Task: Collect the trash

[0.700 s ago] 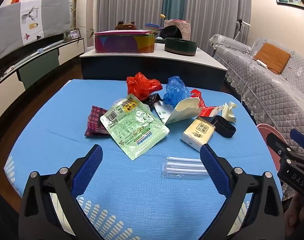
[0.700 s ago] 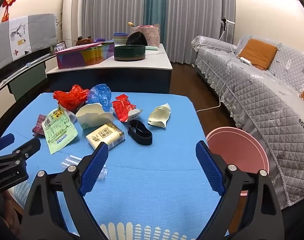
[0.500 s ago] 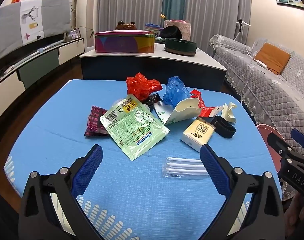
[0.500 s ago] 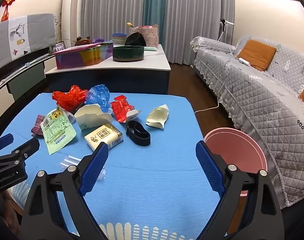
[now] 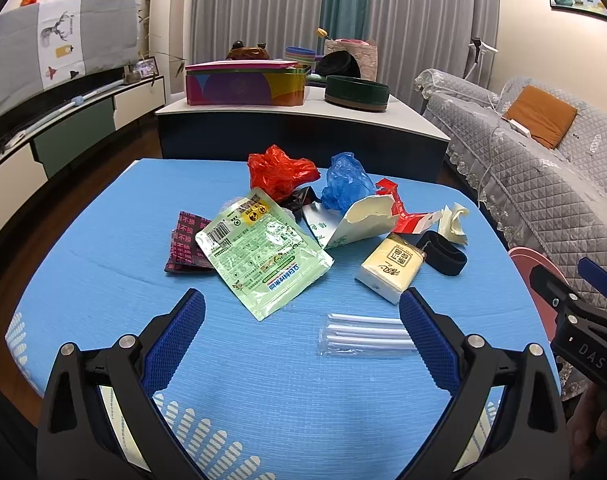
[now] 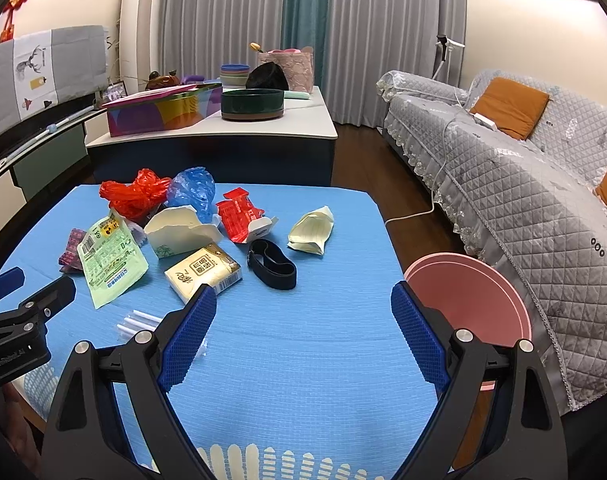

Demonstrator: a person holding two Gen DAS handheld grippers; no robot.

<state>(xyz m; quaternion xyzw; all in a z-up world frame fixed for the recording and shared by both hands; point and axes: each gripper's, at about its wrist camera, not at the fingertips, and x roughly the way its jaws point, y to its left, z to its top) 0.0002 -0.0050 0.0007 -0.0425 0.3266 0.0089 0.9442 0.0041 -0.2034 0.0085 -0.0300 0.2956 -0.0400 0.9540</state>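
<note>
Blue table (image 5: 103, 280) with a white fence pattern at its near edge; red bag (image 5: 279, 170), blue bag (image 5: 347, 180), green printed pouch (image 5: 263, 256), pink bin (image 6: 463, 292).

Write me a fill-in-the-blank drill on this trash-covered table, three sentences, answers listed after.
1. The crumpled bag beside the red plastic bag is ____.
2. The pink bin stands off the table's ____ edge in the right wrist view.
3. Both the left gripper and right gripper are ____, holding nothing.

Answers: blue; right; open
</note>
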